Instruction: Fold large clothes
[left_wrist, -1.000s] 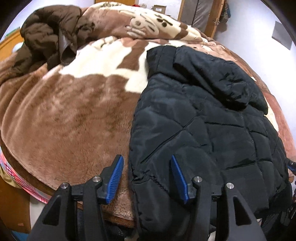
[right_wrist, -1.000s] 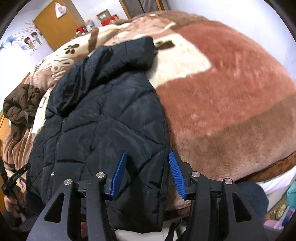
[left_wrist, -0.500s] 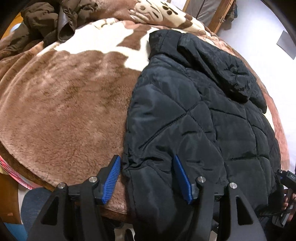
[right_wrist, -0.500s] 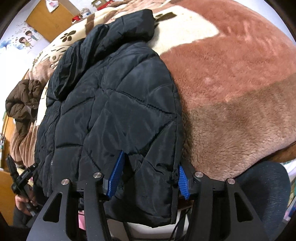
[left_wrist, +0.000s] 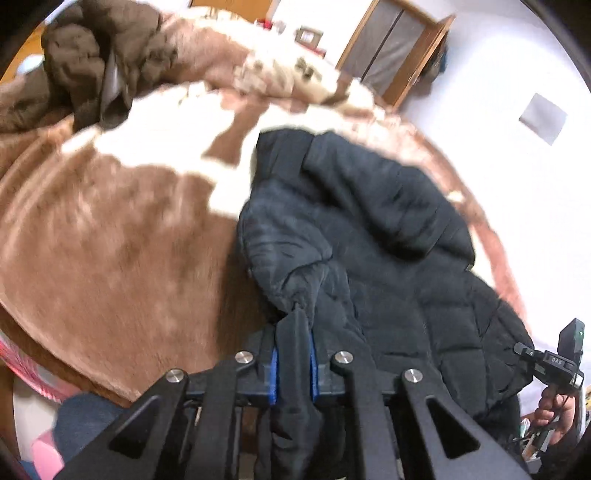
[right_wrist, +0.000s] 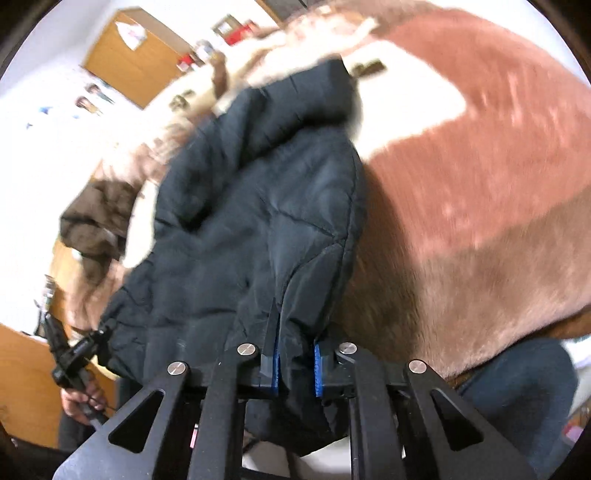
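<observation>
One black quilted jacket (left_wrist: 388, 236) lies on one brown-and-white blanket (left_wrist: 110, 236); two grippers, left (left_wrist: 292, 363) and right (right_wrist: 295, 365), each clench its near hem. One brown coat (left_wrist: 99, 62) sits far left.

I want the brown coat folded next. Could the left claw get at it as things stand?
Probably not yet. The left claw is shut on the black jacket hem, and the brown coat lies at the far side of the blanket. The way across looks free, but it must let go first.

Black tool (left_wrist: 292, 363), blue pads (left_wrist: 273, 376), silver screws
</observation>
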